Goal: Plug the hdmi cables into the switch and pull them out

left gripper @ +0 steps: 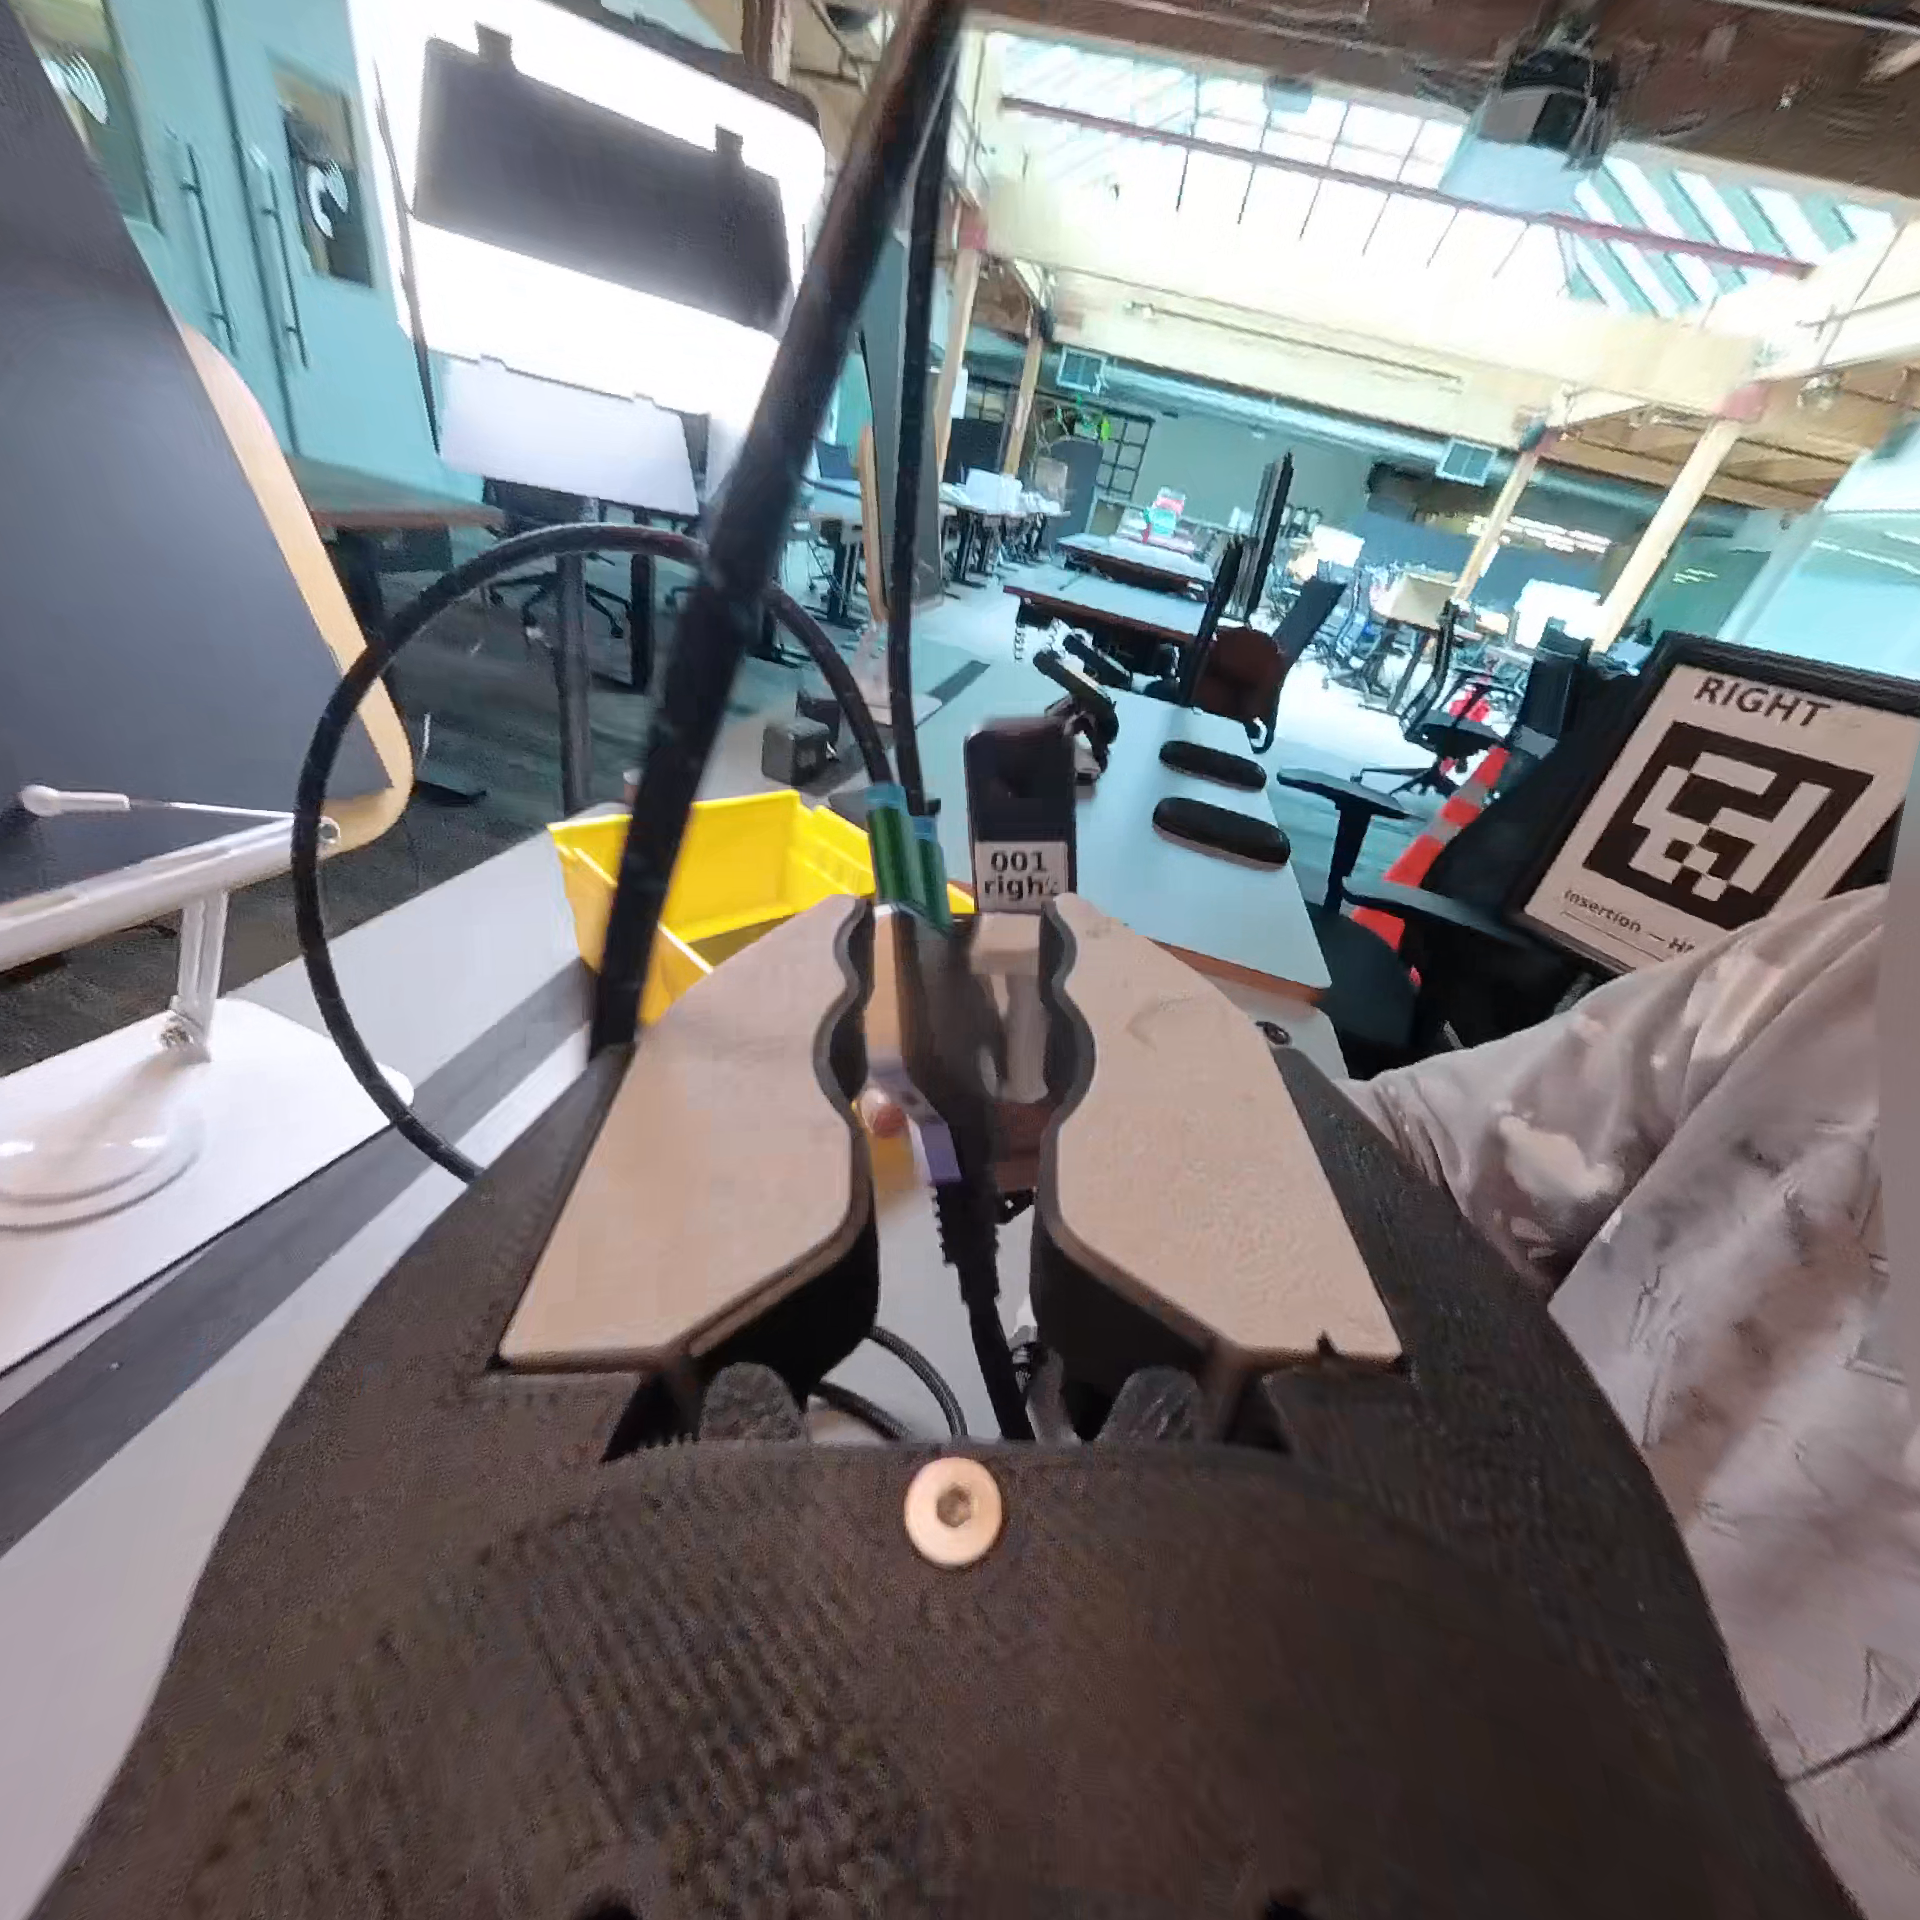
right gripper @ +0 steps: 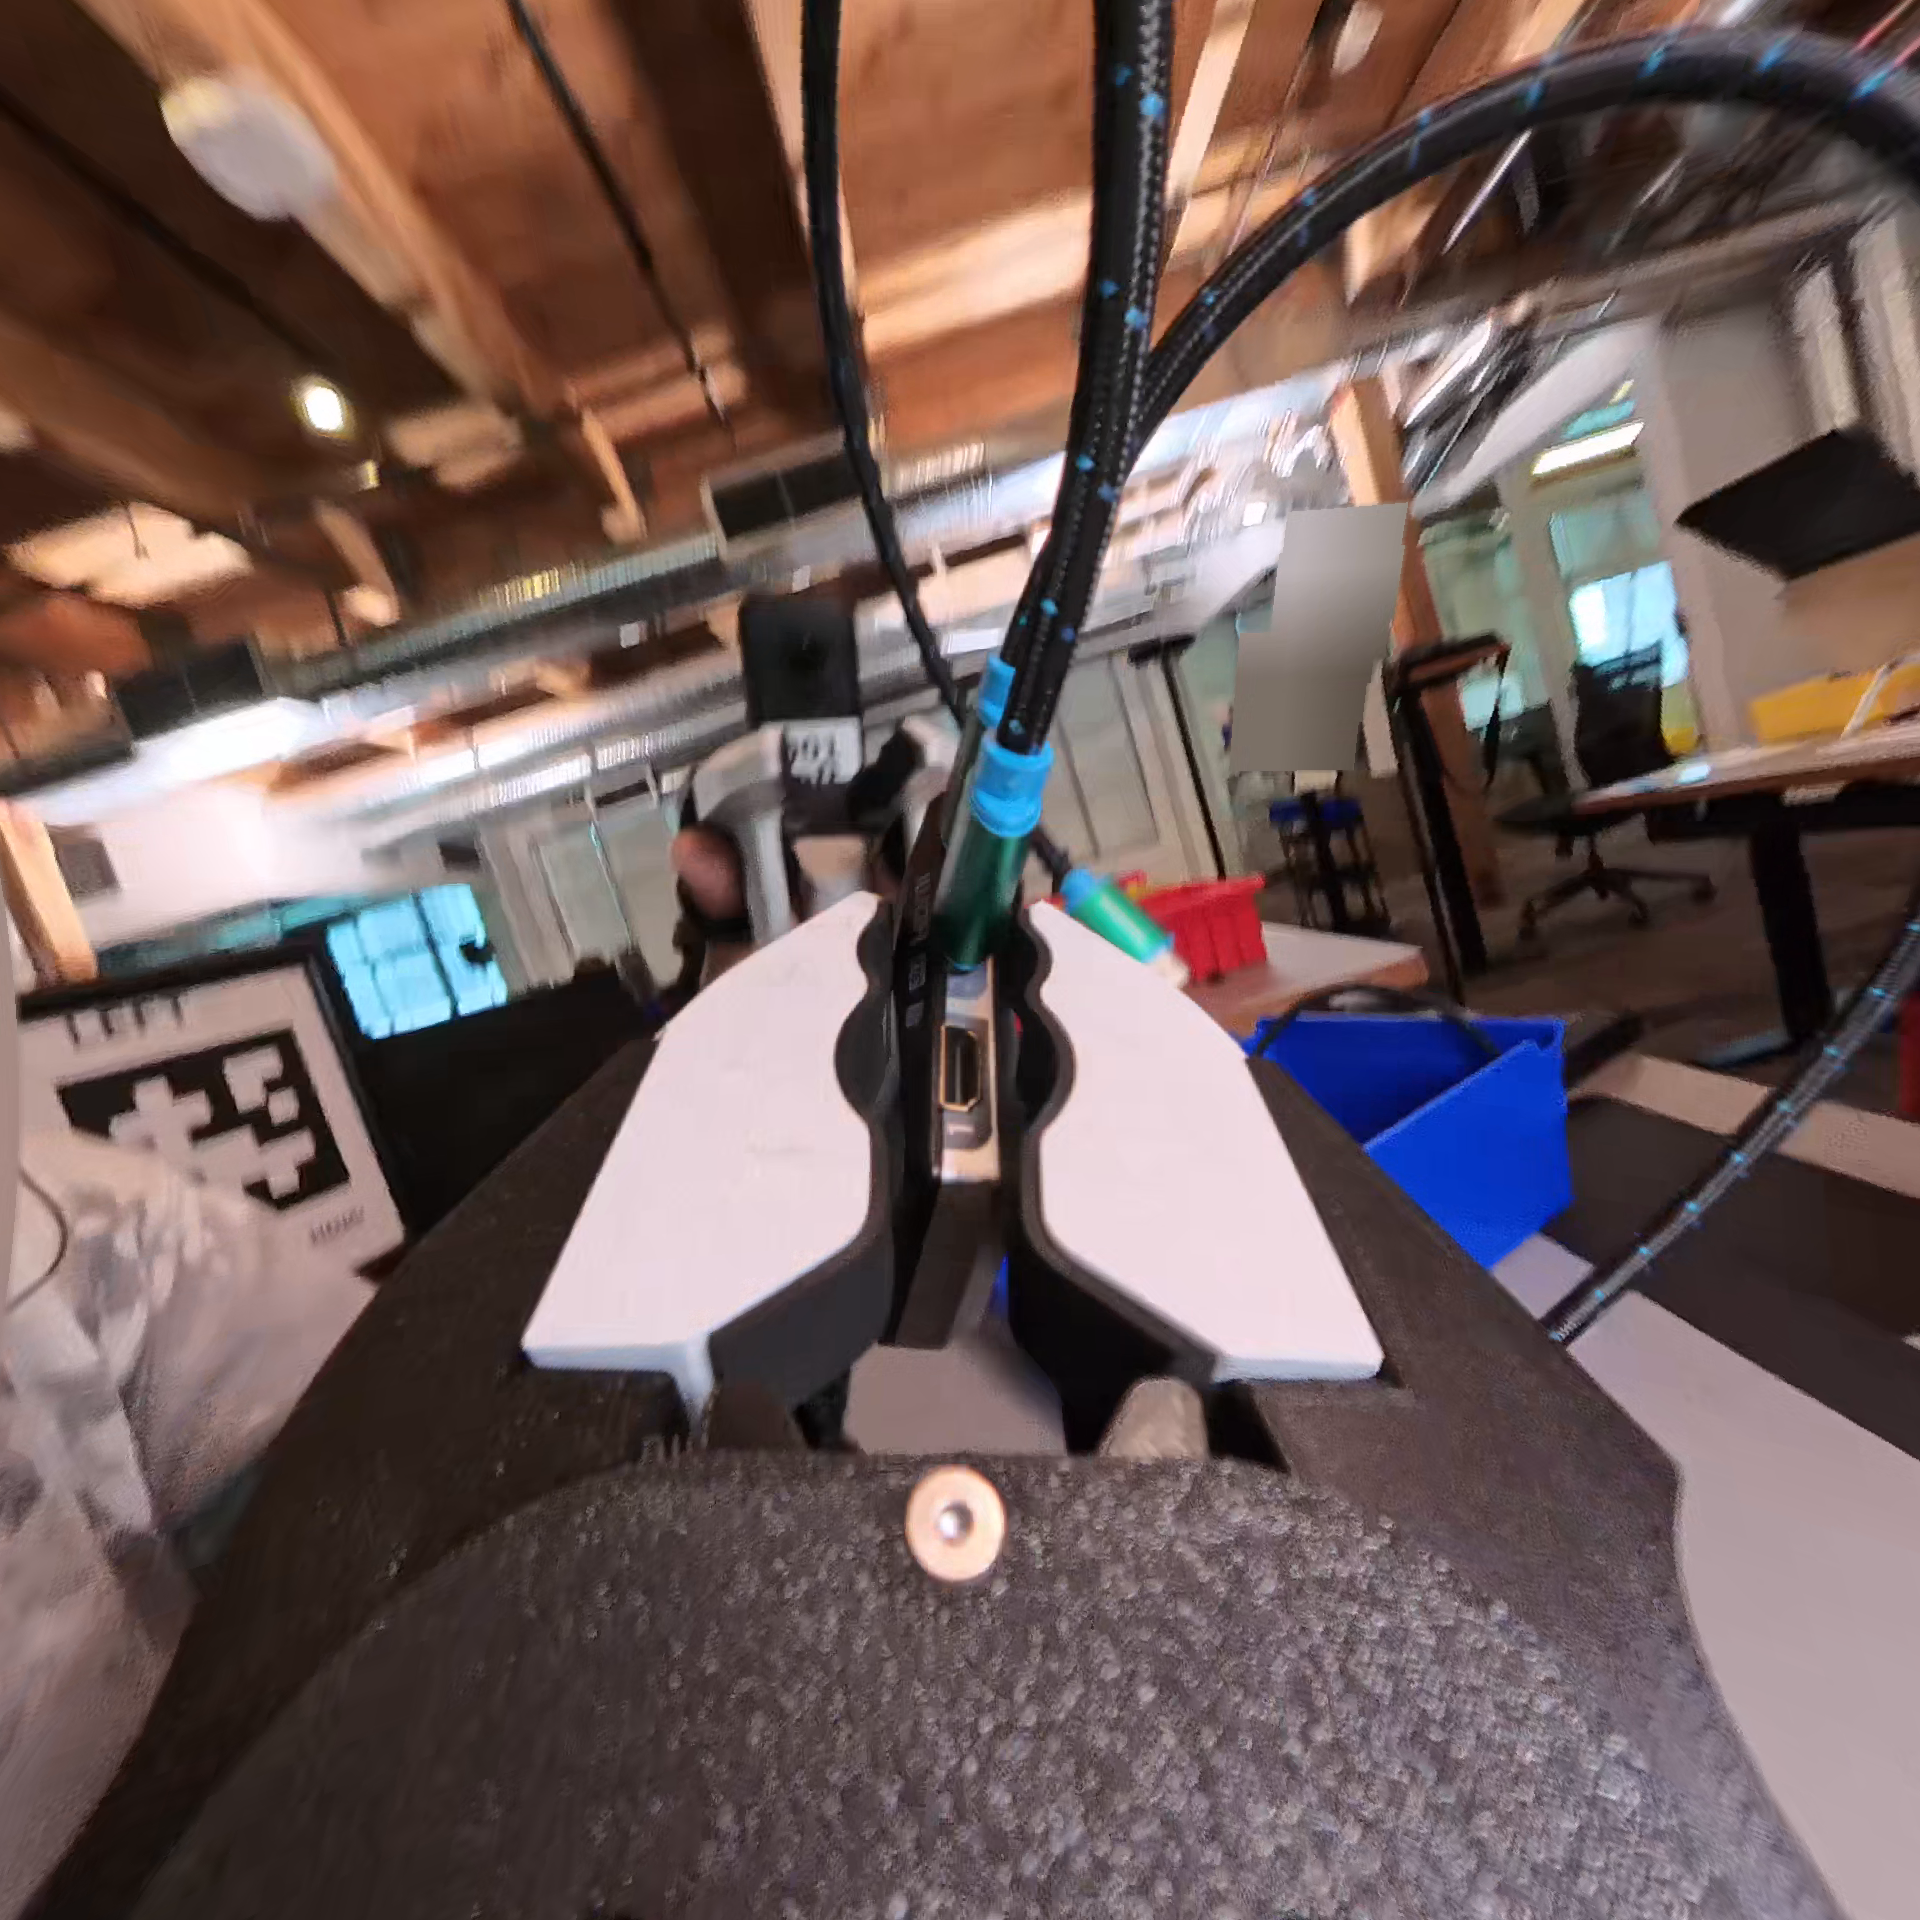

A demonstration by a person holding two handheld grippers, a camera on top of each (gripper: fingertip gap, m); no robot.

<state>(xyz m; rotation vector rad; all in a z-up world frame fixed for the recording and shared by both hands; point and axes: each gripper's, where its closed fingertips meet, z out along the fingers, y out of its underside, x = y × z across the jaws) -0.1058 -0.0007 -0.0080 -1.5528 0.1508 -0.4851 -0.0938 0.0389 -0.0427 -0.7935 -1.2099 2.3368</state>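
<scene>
the right tool (right gripper: 956, 1049) is clamped on the black hdmi switch (right gripper: 961, 1081), held edge-up above the surface, one gold-rimmed port facing the camera. a green-shelled hdmi plug (right gripper: 971, 894) with a blue collar sits in the switch's far end, its black braided cable (right gripper: 1101, 343) rising overhead. a second green plug (right gripper: 1117, 920) hangs loose just right of it, above a blue bin (right gripper: 1455, 1122). the left tool (left gripper: 956, 997) is closed on a dark cable connector (left gripper: 940, 1029), green plugs (left gripper: 909, 862) just beyond its tips, a yellow bin (left gripper: 727, 862) behind.
</scene>
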